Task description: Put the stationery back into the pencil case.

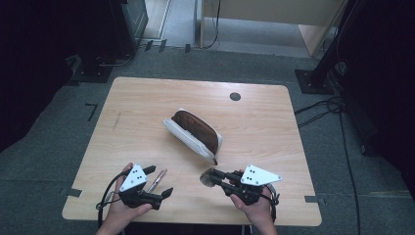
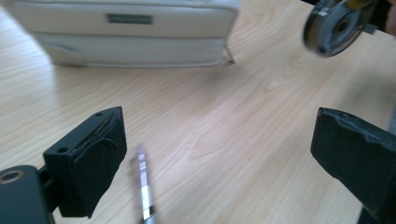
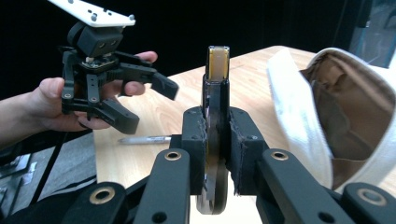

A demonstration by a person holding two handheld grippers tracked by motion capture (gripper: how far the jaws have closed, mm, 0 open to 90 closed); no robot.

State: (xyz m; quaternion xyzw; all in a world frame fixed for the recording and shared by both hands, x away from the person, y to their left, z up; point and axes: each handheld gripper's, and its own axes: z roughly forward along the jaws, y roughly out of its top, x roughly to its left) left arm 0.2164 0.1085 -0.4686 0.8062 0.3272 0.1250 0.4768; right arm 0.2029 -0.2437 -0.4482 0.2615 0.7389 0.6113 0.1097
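Around you the wooden table (image 1: 147, 98) is mostly bare: a small dark round hole (image 1: 235, 96) sits near its far edge, and cables (image 1: 318, 110) trail over the grey floor to the right. A pen (image 1: 156, 181) lies on the wood just under your left gripper (image 1: 157, 182), between its spread jaws, with nothing pressing on it. Nothing stands between either gripper and the pouch (image 1: 193, 132).

Your left hand (image 1: 120, 210) holds its gripper near the table's near edge, tilted forward and off the wood; its jaws stand wide apart with nothing clamped between them. Your right hand (image 1: 257, 208) holds the right gripper (image 1: 215, 177) pointing left toward the table's middle, lifted clear of the surface. Its jaws are clamped on a tape roll (image 1: 209, 177), a flat disc held on edge, with a yellowish strip at its top (image 3: 218, 63).

The white pouch lies at the table's middle, slanted, with its zip open and its brown lining (image 3: 348, 107) showing. What lies inside it you cannot tell. The tape roll is just beside the pouch's near end, apart from it
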